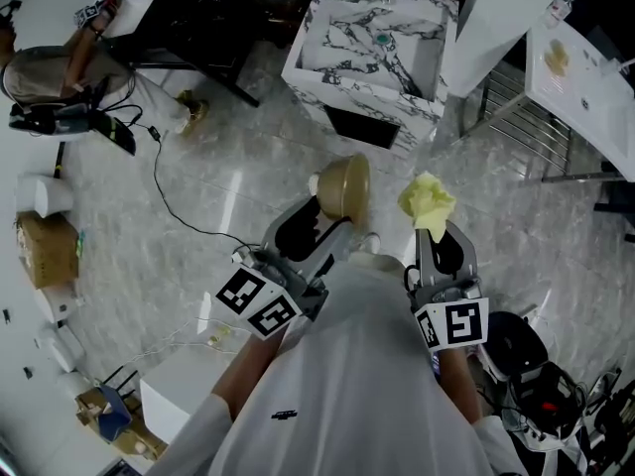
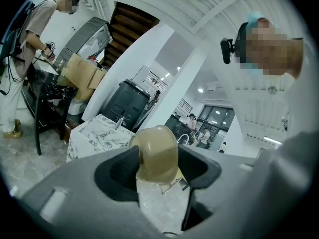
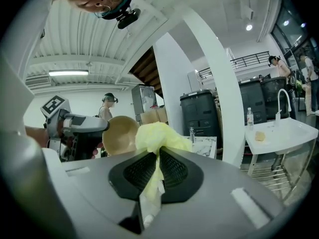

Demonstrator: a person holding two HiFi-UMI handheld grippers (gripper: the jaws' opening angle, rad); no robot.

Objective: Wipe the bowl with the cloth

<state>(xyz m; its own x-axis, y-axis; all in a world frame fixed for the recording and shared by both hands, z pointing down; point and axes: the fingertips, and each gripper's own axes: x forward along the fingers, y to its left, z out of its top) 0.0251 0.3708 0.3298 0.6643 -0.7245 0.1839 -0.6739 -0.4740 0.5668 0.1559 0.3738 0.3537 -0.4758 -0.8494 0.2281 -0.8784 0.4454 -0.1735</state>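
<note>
left gripper [image 1: 332, 218] fingers clamped on the tan bowl [image 1: 344, 186], right gripper [image 1: 434, 232] fingers pinched shut on the yellow cloth [image 1: 427, 201], both held in the air, near but apart, over grey marbled floor [image 1: 198, 196], marble-pattern sink unit [image 1: 337, 102] ahead.

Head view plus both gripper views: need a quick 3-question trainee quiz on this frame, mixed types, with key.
1. True or false: the cloth is pressed against the bowl.
2. What is the left gripper shut on? A) the cloth B) the bowl C) nothing
3. Fill in: the right gripper is shut on the yellow ____.

Key: 1 false, the head view shows floor between them; 2 B; 3 cloth.
</note>
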